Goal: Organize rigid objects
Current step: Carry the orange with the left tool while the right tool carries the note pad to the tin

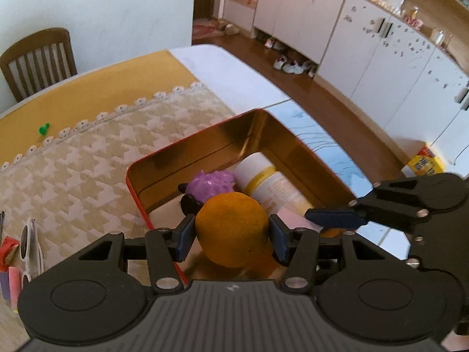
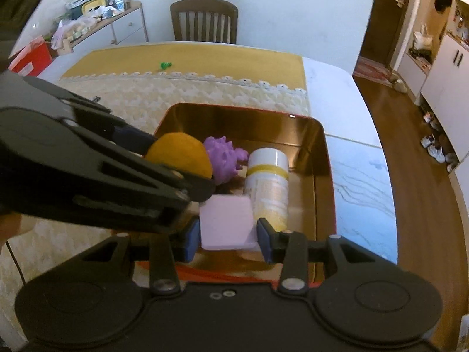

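A red tin with a gold inside (image 1: 205, 143) (image 2: 234, 120) stands on the table. In it lie a purple spiky toy (image 1: 209, 183) (image 2: 224, 157) and a white bottle with a yellow band (image 1: 265, 182) (image 2: 268, 182). My left gripper (image 1: 231, 236) is shut on an orange (image 1: 233, 228) (image 2: 178, 154) and holds it over the tin's near left part. My right gripper (image 2: 228, 236) is shut on a pink block (image 2: 225, 223) (image 1: 293, 217) over the tin's near edge, beside the bottle.
A patterned cream cloth (image 1: 88, 158) covers the table left of the tin. White sunglasses (image 1: 29, 243) and small items lie at the left edge. A green piece (image 1: 44, 129) (image 2: 165, 65) sits on the yellow mat. A chair (image 2: 205, 20) stands behind.
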{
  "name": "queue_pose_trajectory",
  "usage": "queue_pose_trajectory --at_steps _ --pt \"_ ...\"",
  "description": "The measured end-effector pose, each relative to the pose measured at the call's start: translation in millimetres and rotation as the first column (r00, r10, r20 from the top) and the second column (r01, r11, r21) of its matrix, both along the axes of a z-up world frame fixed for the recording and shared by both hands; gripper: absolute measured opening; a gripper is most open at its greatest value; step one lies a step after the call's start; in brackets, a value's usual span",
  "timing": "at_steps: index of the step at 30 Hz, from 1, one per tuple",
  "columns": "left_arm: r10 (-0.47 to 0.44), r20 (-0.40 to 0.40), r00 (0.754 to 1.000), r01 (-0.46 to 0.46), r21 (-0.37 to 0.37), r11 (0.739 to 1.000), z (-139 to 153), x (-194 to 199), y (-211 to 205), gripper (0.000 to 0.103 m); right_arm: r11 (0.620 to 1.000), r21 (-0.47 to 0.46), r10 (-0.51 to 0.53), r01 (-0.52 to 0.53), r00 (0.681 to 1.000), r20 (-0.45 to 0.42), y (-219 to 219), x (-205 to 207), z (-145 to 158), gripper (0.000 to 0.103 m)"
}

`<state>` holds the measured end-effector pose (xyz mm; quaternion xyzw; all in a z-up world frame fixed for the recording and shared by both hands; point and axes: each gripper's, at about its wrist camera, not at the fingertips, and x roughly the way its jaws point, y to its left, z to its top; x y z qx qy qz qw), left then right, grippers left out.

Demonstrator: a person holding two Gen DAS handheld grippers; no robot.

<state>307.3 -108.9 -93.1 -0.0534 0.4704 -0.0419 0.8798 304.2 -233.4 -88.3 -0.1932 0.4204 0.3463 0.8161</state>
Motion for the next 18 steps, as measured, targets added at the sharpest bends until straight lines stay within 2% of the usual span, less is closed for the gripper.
queue_pose_trajectory --at_steps 1,2,5,6,7,15,18 --pt "0.008 -0.008 1.0 -0.008 -0.005 1.0 -2 2 0 0.053 1.0 -0.007 0.013 -0.013 1.0 0.011 0 1 0 0.039" --pt "0.015 -0.016 1.0 -0.015 -0.01 1.0 -4 5 1 0.053 1.0 -0.014 0.019 -0.019 1.0 0.014 0 3 -1 0.031" --pt "0.024 -0.021 1.0 -0.023 0.009 1.0 -8 10 -1 0.053 0.999 -0.023 0.028 -0.028 1.0 -0.007 -2 10 -6 0.023" --pt "0.023 -0.022 0.999 -0.023 0.009 1.0 -9 13 -1 0.053 0.999 -0.033 0.024 -0.025 1.0 -0.014 -3 11 -9 0.014" --pt "0.022 -0.026 0.999 -0.022 0.008 1.0 -10 14 -2 0.053 0.999 -0.041 0.024 -0.025 0.999 -0.022 -4 13 -13 0.009" --pt "0.029 -0.079 0.996 -0.028 0.009 1.0 -30 24 -7 0.053 0.999 -0.04 0.007 -0.01 0.998 -0.067 -16 24 -24 0.011" --pt "0.023 -0.072 0.997 -0.021 0.025 0.999 -33 27 -10 0.053 1.0 -0.029 0.009 -0.011 0.997 -0.078 -18 25 -25 0.012"
